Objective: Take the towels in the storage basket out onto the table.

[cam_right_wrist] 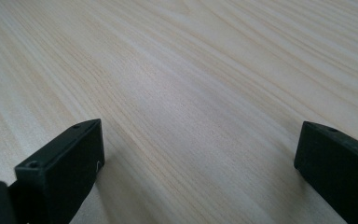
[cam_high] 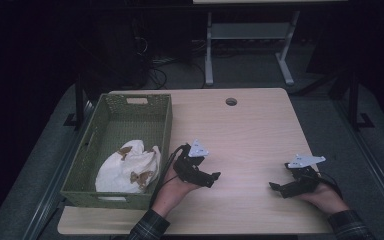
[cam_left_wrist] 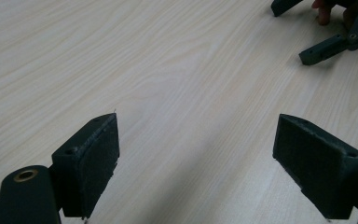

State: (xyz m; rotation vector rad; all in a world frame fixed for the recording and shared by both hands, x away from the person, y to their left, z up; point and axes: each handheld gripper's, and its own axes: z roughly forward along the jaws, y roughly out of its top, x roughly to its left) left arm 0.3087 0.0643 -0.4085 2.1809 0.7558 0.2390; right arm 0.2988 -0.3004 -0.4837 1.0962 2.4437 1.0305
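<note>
On the light wooden desk (cam_high: 250, 125), the person's two grippers rest low near the front edge, facing each other across bare wood. The left gripper (cam_high: 211, 178) sits just beside the green woven basket (cam_high: 166, 120), and its jaws stand spread wide with nothing between them, as the left gripper view (cam_left_wrist: 196, 154) shows. The right gripper (cam_high: 276, 188) lies well apart at about three o'clock from the left one; its jaws are likewise spread and empty over plain wood grain in the right gripper view (cam_right_wrist: 200, 158).

The thing nearest to hand is the white cloth (cam_high: 129, 167) with brown patches, bunched in the near end of the basket. From the left gripper it lies at roughly nine o'clock, close by but behind the basket's wall (and behind the jaws, which point toward three o'clock, away from it). Its long axis seems to run from the near left corner toward one o'clock, though the crumpling makes this uncertain.

The left hand (cam_high: 172, 192) is plainly the nearer one, so a reach for the cloth would likely call for that gripper to turn about and rise over the rim.
</note>
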